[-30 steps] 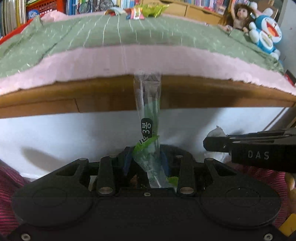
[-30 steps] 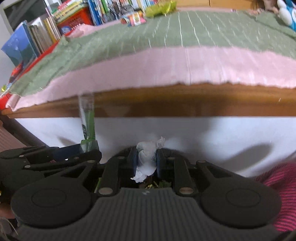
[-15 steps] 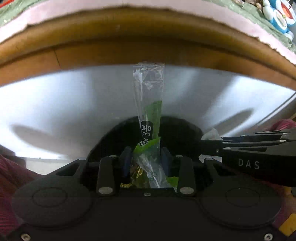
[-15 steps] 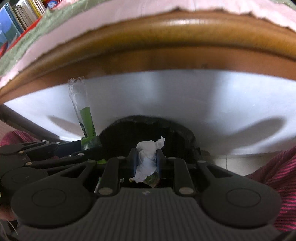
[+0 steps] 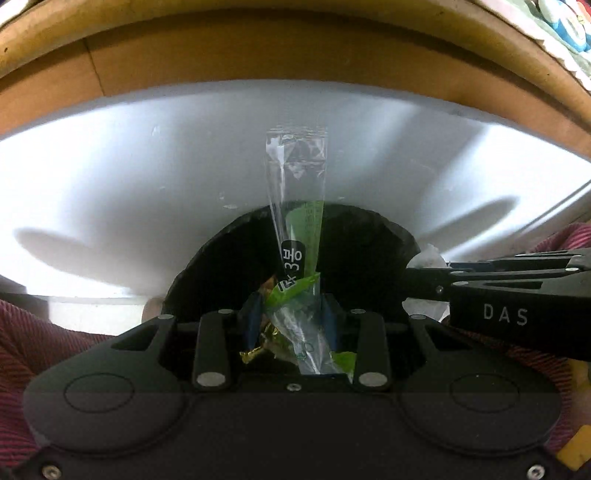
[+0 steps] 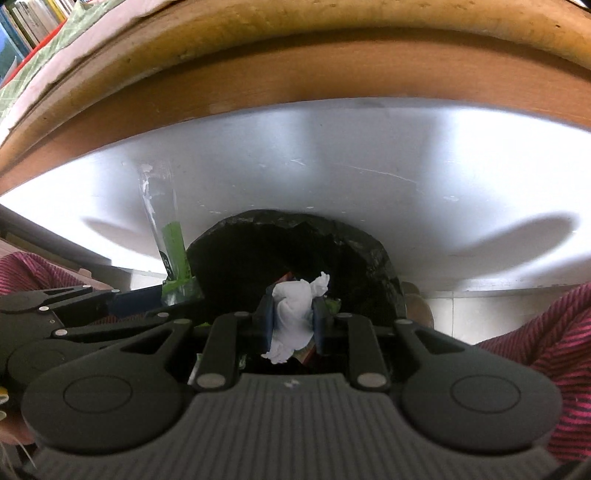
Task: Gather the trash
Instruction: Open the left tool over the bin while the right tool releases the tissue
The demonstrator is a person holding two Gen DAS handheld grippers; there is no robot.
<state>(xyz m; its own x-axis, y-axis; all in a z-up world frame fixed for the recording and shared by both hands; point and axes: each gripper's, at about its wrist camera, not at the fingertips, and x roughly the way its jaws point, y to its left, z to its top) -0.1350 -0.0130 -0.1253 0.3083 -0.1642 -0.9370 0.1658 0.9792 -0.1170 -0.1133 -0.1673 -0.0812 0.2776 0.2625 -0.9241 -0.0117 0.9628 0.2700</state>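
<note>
My left gripper (image 5: 291, 314) is shut on a long clear plastic wrapper (image 5: 299, 206) with a green stripe and a black label, which sticks up from between the fingers. My right gripper (image 6: 293, 317) is shut on a crumpled white tissue (image 6: 295, 314). Both hang just above a round bin lined with a black bag (image 5: 354, 251), seen also in the right wrist view as the black bag (image 6: 258, 254). Gold and green scraps (image 5: 258, 343) lie inside the bin under the left fingers. The right gripper (image 5: 498, 295) shows side-on at the right of the left wrist view.
A wooden table edge (image 6: 295, 66) arches overhead, with a white panel (image 5: 129, 177) beneath it behind the bin. Knees in red striped cloth (image 6: 535, 343) flank the bin on both sides. Books (image 6: 33, 18) stand at the far left.
Both grippers have dropped from tabletop level to below the table edge and closer to the black-lined bin, each still holding its piece of trash.
</note>
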